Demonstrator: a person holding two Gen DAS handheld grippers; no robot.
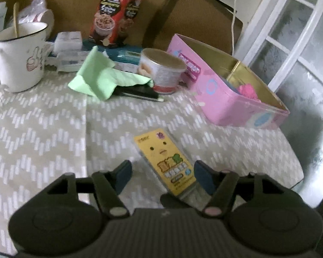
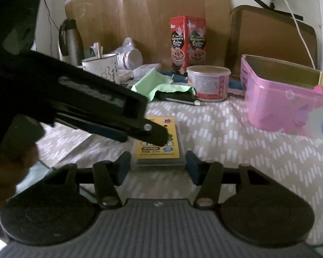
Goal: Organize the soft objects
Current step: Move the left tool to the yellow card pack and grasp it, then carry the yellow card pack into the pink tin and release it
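Holding both tools low over the zigzag tablecloth (image 1: 43, 133), you have the yellow packet (image 1: 164, 161) lying flat right in front of them. Your left gripper (image 1: 162, 173) stands about half open; the packet's near end lies between its blue pads (image 1: 123, 175), close to the right one, and neither pad presses on it. Your right gripper (image 2: 158, 168) is also spread about halfway, with its pads (image 2: 192, 167) flanking the packet's (image 2: 157, 152) near edge, a small gap showing on each side, so nothing is gripped there either. In the right wrist view, the left tool reaches in from the left and its dark fingertip sits over the middle of the packet; whether it touches the packet I cannot tell.

Farther along, to the right, you have the pink box (image 1: 236, 111) open on the cloth, its inside gold, with something fluffy and pink (image 1: 248, 90) lying inside it. Left of the box stands a lidded round tub (image 1: 162, 73); a black pen-like item (image 1: 140, 93) lies in front of the tub, partly under a crumpled green cloth (image 1: 101, 79). A white mug (image 1: 19, 58) with a stick in it stands at the far left. Behind these, a red carton (image 1: 116, 15) stands upright before a brown board (image 1: 75, 0), next to a brown chair back (image 1: 196, 19).
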